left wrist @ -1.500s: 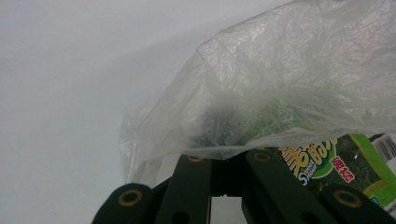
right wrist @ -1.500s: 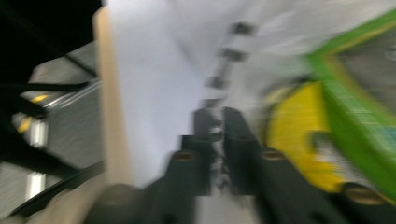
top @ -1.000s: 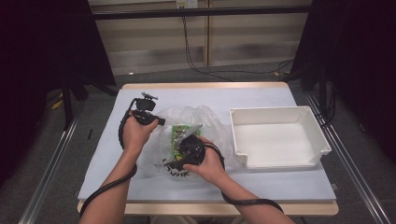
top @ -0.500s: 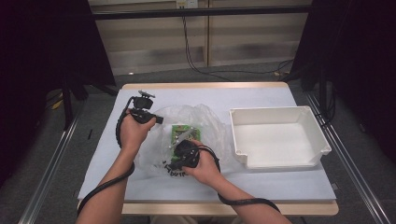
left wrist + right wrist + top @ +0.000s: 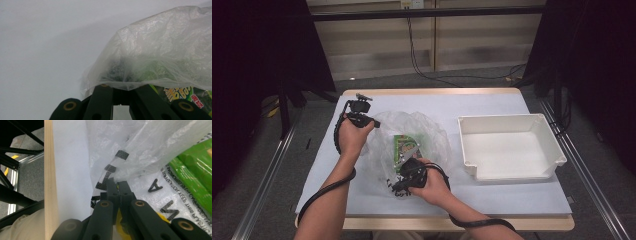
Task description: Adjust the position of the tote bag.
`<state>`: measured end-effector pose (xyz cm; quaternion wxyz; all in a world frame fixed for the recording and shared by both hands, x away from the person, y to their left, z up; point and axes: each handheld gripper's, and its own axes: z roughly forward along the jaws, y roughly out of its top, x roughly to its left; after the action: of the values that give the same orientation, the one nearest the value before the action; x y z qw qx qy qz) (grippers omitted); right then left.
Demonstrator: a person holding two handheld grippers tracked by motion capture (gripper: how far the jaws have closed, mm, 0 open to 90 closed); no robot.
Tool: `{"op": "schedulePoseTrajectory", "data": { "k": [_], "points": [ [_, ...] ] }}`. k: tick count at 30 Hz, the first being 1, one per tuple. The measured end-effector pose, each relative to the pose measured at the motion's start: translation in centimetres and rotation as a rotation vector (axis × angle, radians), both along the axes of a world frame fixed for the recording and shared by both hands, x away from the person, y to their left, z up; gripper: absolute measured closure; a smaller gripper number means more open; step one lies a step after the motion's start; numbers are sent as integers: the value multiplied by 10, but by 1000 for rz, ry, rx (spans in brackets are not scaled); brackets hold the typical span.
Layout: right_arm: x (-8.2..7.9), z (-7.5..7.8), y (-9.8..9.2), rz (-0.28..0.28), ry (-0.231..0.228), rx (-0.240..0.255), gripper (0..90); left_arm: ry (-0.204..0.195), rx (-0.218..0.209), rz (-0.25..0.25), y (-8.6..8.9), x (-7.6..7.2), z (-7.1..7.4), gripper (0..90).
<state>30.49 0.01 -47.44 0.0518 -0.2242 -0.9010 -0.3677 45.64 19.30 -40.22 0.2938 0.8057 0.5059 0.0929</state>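
A clear plastic bag (image 5: 417, 127) lies crumpled on the pale blue table (image 5: 492, 197) with a green snack package (image 5: 404, 147) inside it. My left gripper (image 5: 372, 123) is at the bag's far left rim and shut on the film there. In the left gripper view its jaws (image 5: 121, 87) pinch the bag's edge (image 5: 162, 45), and the green package (image 5: 180, 93) shows through the plastic. My right gripper (image 5: 396, 184) is at the bag's near edge, pointing left. In the right gripper view it (image 5: 117, 185) is shut on the printed film (image 5: 150, 145) beside the green package (image 5: 197, 165).
A white open tray (image 5: 507, 122) stands on the table's right half. The table's wooden front edge (image 5: 47, 170) runs close to the right gripper. Metal frame rails flank the table on both sides. Cables trail from both grippers along the forearms.
The right hand has shifted slightly towards the near left of the bag and its jaws now clamp the film. The left hand has kept its hold at the far rim.
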Motion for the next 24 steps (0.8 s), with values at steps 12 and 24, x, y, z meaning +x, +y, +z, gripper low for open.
{"op": "schedulePoseTrajectory", "data": {
  "k": [12,24],
  "points": [
    [-7,-3,1,27,-3,-11,900,-14,20,-2,0,13,-6,900],
    [-2,6,-8,-40,0,16,846,5,-5,-24,-3,10,-6,900]
  ]
}}
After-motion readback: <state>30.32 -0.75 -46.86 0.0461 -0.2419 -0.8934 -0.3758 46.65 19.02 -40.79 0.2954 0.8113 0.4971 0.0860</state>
